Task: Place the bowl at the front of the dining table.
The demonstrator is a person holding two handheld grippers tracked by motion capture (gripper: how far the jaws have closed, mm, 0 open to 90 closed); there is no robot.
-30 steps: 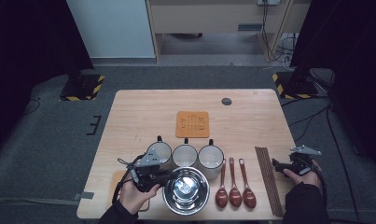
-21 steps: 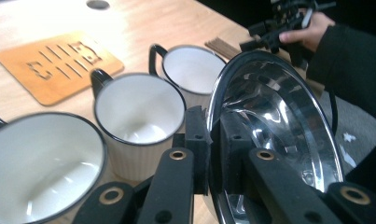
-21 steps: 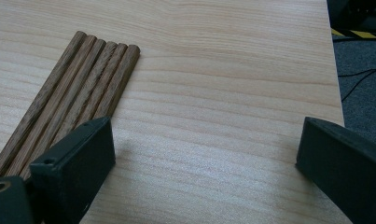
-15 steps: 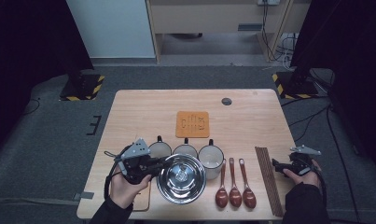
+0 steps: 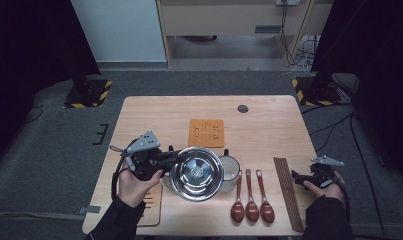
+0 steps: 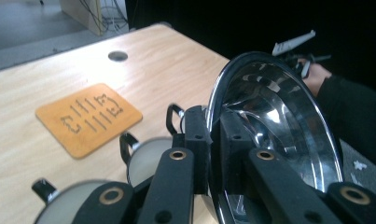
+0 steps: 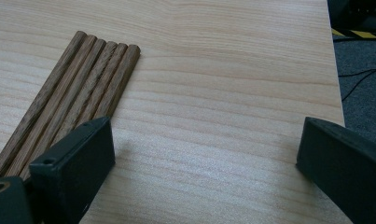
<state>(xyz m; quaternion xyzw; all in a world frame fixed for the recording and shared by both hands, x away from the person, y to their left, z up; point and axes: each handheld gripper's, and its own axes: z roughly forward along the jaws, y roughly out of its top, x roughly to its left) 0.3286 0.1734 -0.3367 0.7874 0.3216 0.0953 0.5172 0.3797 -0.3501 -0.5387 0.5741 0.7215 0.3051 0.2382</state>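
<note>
My left gripper [image 5: 174, 159] is shut on the rim of a shiny steel bowl [image 5: 196, 173], which hangs tilted above a row of white mugs [image 5: 232, 167]. In the left gripper view both jaws pinch the bowl [image 6: 279, 121] at its near rim, with two mugs [image 6: 150, 154] below. My right gripper [image 5: 295, 178] rests open near the table's right edge beside a bundle of wooden chopsticks [image 5: 287, 191]. Its jaws stand wide apart over bare wood in the right gripper view, where the chopsticks [image 7: 83, 91] lie to the left.
An orange mat [image 5: 206, 132] lies at the table's middle, also seen as the orange mat [image 6: 87, 116] past the mugs. Three brown spoons [image 5: 251, 205] lie side by side at the front. A wooden board [image 5: 152, 205] lies under my left forearm. A cable hole [image 5: 243, 108] sits far back.
The left gripper has raised the bowl from the table's front and carried it back over the mugs, tilting it. The right gripper has stayed put.
</note>
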